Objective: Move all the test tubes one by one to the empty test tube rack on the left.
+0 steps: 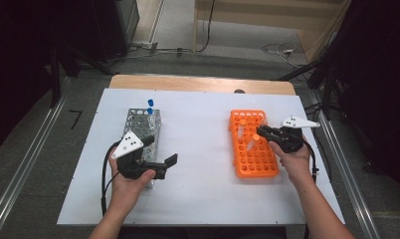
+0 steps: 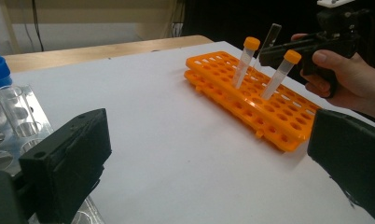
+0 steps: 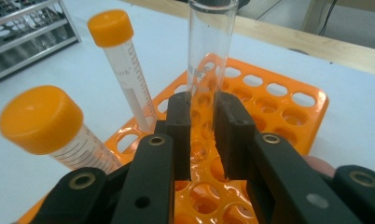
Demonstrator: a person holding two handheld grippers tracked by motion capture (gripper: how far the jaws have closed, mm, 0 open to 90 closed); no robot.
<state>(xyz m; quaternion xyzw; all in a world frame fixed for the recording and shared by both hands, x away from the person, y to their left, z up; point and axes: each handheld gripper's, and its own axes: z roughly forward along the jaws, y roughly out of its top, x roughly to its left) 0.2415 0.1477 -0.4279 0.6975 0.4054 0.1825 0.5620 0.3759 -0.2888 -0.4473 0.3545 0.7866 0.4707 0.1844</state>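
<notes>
The right gripper [image 3: 203, 116] is closed on a clear glass tube [image 3: 209, 51], its two black pads pressing the tube's lower part from either side, and the tube stands nearly upright over the orange rack [image 1: 252, 144]. In the left gripper view the same tube [image 2: 268, 41] leans slightly between two orange-capped tubes above the rack [image 2: 251, 100], held by the right gripper [image 2: 265, 56]. From above, the right gripper [image 1: 265, 133] sits over the rack's right side, about midway along its length.

The rack lies on the white desk [image 1: 198, 149], in its right half, long side running from the far edge toward the near edge. Two plastic tubes with orange caps stand slanted in the rack: one [image 3: 122, 65] further off, one [image 3: 55, 130] close to the camera and tilted more steeply.

The left gripper [image 1: 160, 154] rests in the desk's left half, jaws wide apart with nothing between them, just beside the near end of a metal rack [image 1: 143, 127]. That rack holds blue-capped tubes [image 1: 150, 106] at its far end, toward the desk's far edge. The two grippers are well apart
</notes>
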